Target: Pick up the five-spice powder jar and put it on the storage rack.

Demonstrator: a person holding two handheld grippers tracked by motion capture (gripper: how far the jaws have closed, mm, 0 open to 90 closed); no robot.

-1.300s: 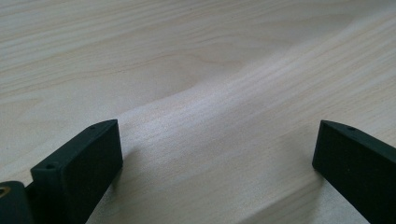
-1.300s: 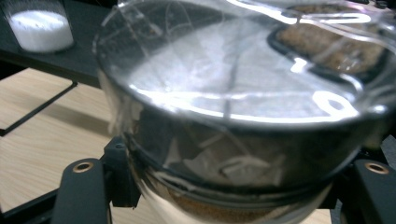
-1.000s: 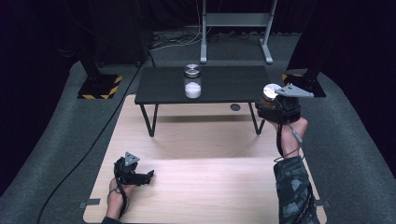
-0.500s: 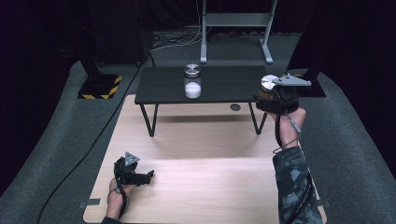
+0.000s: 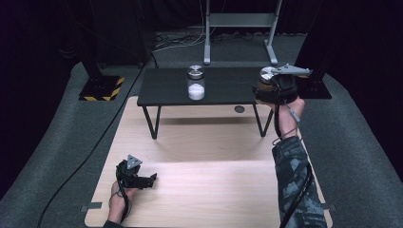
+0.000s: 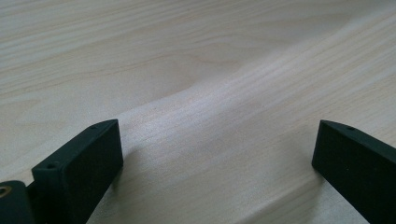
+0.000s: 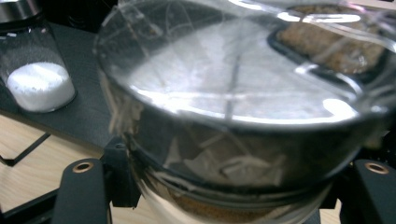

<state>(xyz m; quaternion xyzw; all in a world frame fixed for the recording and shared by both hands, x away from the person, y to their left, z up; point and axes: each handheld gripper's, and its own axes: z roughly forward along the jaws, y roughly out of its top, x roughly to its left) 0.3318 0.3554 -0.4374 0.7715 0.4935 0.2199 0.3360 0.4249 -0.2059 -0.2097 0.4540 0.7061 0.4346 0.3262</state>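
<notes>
Dark curtains and grey carpet ring a pale wooden floor board (image 5: pixel 209 190), with a low black table (image 5: pixel 166 88) across the upper middle of the frame, where a jar of white powder (image 5: pixel 196 83) stands upright. At the table's right end the right gripper (image 5: pixel 273 88) is clamped around a second jar (image 7: pixel 243 116) with a shiny metal lid, holding it upright just beside the table edge and well right of the white jar. The left gripper (image 5: pixel 138 178) rests at lower left, jaws spread wide and empty over bare wood, far from both jars, so the right hand is plainly nearer.
</notes>
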